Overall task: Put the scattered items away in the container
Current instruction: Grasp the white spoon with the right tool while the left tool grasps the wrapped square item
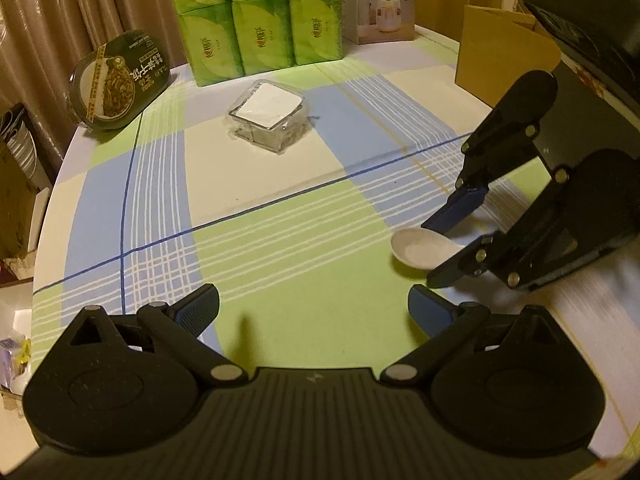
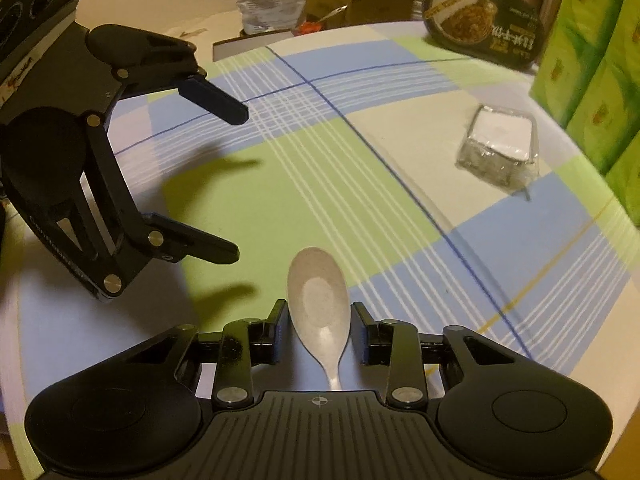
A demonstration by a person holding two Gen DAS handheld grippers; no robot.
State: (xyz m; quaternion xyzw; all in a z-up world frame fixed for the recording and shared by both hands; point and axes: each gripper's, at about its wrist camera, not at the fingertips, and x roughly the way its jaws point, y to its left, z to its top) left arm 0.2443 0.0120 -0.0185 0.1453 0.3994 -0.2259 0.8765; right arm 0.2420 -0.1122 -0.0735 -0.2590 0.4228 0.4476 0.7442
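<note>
I'm bracketing the white spoon with my right gripper, jaws spread either side of the bowl, not pinching yet. It's lying on the checked tablecloth, long axis along my fingers, handle toward me. My left gripper is hovering nearby, wide open, empty (farther off). The clear container is sitting well apart, ahead.

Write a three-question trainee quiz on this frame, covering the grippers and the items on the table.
1. True or false: the left gripper holds something.
2. Which item lies between the right gripper's fingers?
A. white spoon
B. clear plastic box
C. dark meal box
3. Fill in: behind the clear plastic box stand green ____ packs.

Key: 1 false; 2 A; 3 tissue.
</note>
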